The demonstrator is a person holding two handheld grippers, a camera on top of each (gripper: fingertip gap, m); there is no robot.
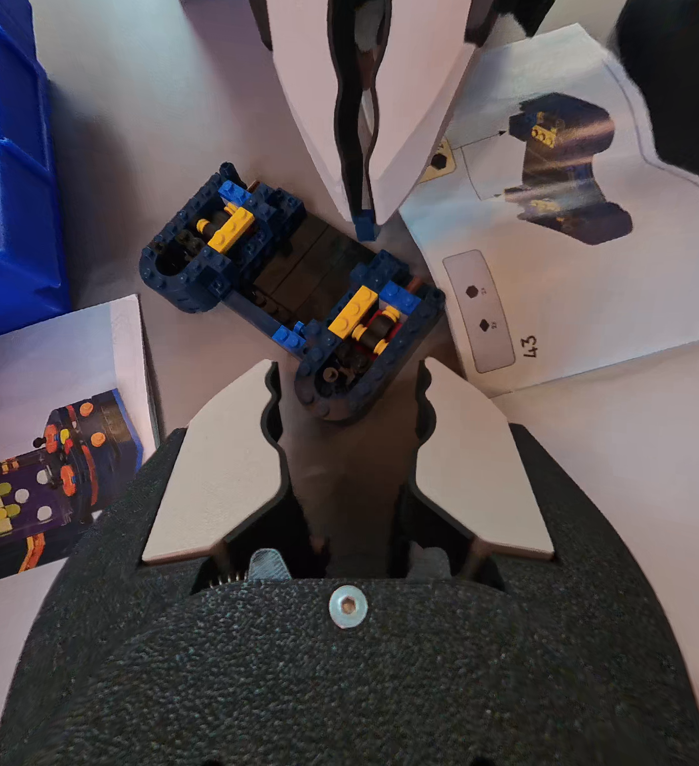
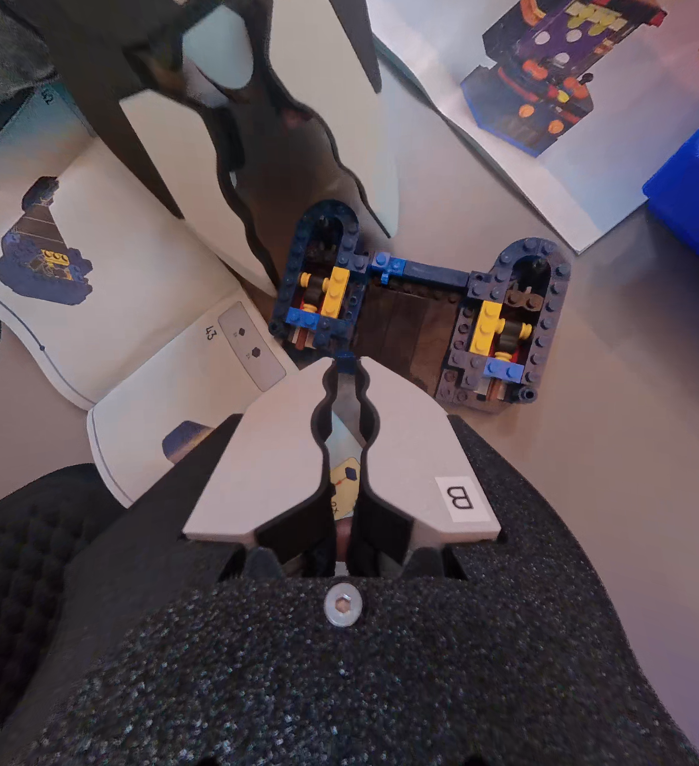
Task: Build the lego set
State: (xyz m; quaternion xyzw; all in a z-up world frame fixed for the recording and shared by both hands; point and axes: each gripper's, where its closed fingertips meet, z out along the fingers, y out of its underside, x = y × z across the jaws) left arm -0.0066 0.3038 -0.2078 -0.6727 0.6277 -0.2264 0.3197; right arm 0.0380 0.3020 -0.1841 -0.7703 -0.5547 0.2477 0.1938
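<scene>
The right gripper (image 2: 345, 367), low in the centre of its own frame, pinches a small dark-blue plastic brick (image 2: 345, 364) by the very tips of its pale fingers, just at the near edge of the dark-blue, yellow and black brick-built model shaped like a game controller (image 2: 414, 315) that lies on the pale grey tabletop (image 2: 588, 476). So shallow a hold could let the brick twist or drop if it catches on the model's studs, and a push there could slide the loose model across the table. The left gripper (image 1: 347, 373) is spread wide, its pads flanking but not pressing the rounded end of the model at mid-frame; closing off-centre might nudge the model aside or squeeze its thin wall. The white open instruction booklet (image 1: 588, 290) at the right of the left view lies under the model's corner and could shift with it. The blue plastic bin (image 1: 3, 166) at the upper left is cut off, and the brick's exact shape is probably too blurred to settle.
</scene>
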